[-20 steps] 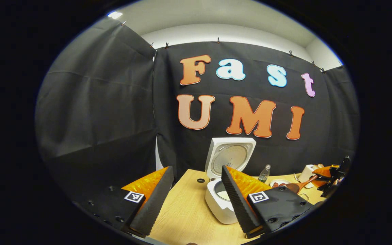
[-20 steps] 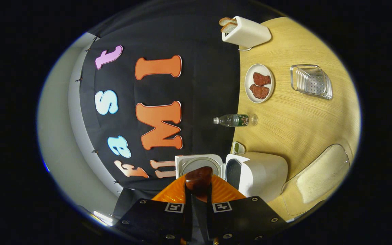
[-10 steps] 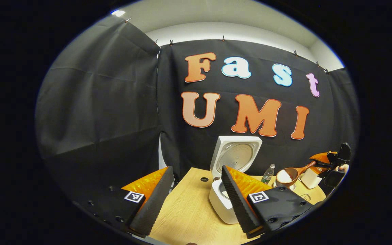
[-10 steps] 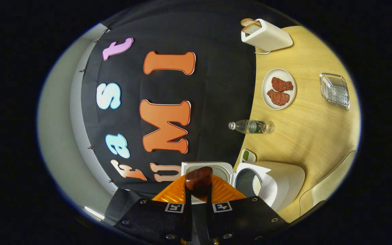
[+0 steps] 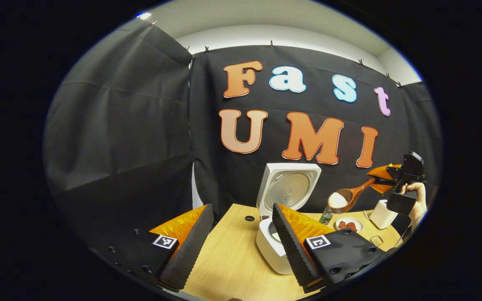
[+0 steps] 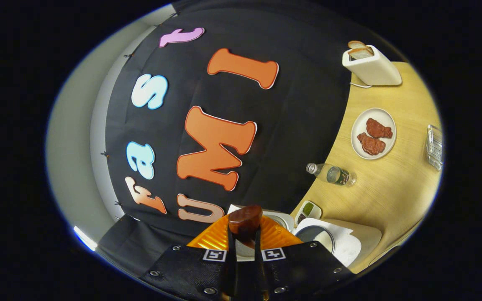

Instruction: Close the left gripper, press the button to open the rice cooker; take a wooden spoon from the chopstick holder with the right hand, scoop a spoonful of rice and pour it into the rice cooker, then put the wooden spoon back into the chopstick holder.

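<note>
- I held the right gripper clamped on the wooden spoon, bowl level at right of the left gripper view so the rice stayed heaped.
- The rice cooker sat lid-up at lower centre on the counter, awaiting the pour.
- My left gripper idled, jaws wide apart and empty.
- In the right gripper view, my own jaws blocked the spoon's bowl; I couldn't spot the chopstick holder.

Both fisheye views are evenly and fairly brightly lit from overhead, with a ceiling light glowing at the upper left of the left gripper view. Straight lines bow strongly toward the edges. Focus is sharp throughout, shadows are soft, and the wooden table shows no harsh glare.
</note>
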Motion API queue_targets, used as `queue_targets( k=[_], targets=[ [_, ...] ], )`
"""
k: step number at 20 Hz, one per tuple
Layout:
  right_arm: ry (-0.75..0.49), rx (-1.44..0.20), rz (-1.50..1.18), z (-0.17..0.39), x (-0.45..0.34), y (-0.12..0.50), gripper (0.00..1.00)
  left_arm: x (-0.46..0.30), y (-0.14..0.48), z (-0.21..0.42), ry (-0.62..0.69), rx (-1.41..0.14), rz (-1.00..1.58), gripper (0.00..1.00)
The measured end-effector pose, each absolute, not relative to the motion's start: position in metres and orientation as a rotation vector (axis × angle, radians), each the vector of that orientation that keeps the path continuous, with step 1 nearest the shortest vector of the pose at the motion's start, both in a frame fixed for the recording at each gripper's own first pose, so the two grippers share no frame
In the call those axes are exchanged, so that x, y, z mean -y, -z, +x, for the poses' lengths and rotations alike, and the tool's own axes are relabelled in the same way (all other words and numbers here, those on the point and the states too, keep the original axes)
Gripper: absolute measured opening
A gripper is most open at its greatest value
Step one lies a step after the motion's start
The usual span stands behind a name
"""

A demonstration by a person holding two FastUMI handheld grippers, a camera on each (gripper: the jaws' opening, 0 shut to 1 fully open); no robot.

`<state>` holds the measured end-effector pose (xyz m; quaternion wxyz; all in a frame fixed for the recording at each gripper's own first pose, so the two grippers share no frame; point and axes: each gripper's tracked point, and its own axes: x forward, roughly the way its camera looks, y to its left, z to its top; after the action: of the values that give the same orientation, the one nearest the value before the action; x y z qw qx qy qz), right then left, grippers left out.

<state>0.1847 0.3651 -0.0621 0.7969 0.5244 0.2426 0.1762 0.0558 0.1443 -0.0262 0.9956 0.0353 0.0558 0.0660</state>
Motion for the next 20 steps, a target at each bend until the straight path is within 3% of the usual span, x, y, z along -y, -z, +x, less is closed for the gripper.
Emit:
queue_targets(
  k=[20],
  targets=[
    [-0.425,-0.476,0.934,0.204,-0.400,0.051,0.16,-0.130,0.049,0.060,-0.090,-0.159,0.068,0.96]
  ],
)
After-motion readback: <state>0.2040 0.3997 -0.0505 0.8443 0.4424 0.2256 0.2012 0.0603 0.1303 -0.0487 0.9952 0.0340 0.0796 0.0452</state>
